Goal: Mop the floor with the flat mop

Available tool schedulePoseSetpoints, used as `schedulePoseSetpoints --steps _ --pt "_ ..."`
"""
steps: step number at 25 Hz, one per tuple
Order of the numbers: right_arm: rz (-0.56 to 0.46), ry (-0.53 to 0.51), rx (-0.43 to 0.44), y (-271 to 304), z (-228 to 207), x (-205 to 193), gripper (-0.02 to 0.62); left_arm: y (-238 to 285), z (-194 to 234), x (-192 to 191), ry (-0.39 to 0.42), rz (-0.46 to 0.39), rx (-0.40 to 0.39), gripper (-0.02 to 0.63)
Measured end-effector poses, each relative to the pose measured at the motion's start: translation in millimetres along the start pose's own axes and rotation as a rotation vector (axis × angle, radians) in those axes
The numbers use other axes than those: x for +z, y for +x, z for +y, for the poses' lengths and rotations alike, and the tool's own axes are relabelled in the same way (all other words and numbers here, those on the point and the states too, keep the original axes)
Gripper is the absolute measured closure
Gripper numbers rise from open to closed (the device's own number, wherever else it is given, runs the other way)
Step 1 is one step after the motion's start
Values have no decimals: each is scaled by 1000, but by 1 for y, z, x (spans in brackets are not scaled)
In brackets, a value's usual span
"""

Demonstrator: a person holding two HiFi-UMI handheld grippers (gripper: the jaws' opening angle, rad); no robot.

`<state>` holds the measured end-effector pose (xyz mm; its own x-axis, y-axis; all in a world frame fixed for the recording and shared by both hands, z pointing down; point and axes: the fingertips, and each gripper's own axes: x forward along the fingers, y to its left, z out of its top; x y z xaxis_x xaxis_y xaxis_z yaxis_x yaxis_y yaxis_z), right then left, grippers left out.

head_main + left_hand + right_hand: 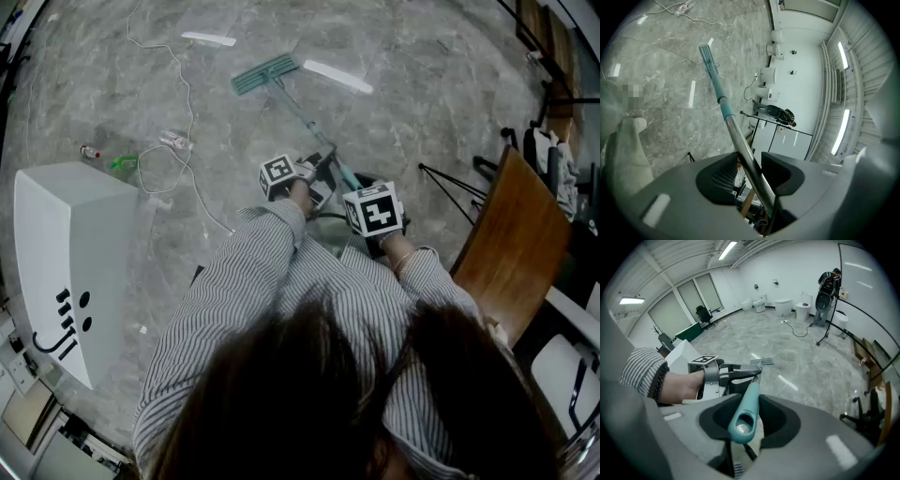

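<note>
The flat mop has a teal head (265,73) lying flat on the grey marble floor (412,84), and its pole (305,120) slants back toward me. My left gripper (319,174) is shut on the metal part of the pole (740,145), whose head (708,56) shows far ahead. My right gripper (362,187) sits just behind it, shut on the teal grip end (743,420) with its hanging hole. From the right gripper view I see the left gripper (736,373) clamped further down and the mop head (761,362) beyond it.
A white cabinet (66,253) stands at the left, with a white cable (178,159) and small litter (122,163) on the floor near it. A wooden board (516,234) and tripod legs (450,178) are at the right. A person (828,284) stands far off by white toilets (783,305).
</note>
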<state>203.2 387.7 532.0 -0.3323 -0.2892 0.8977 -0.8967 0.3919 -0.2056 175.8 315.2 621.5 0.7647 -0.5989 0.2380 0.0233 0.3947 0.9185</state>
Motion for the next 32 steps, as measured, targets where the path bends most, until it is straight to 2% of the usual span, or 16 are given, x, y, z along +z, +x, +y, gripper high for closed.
schedulePoseSetpoints --steps 12,20,23,26,32 --pt "-1 -7 16 -8 -13 -5 482 9 0 -11 -14 -27 18 449" --pt "-13 0 39 -2 -28 19 480 25 -13 5 6 -62 -3 442" --pt "-8 -10 38 9 -32 39 480 36 -18 27 -17 -70 -16 440" --pt "-9 -11 44 27 -34 75 480 47 -29 64 -27 -71 -21 440" --pt "-5 -37 51 79 -20 196 480 65 -78 184 -61 -74 -24 445"
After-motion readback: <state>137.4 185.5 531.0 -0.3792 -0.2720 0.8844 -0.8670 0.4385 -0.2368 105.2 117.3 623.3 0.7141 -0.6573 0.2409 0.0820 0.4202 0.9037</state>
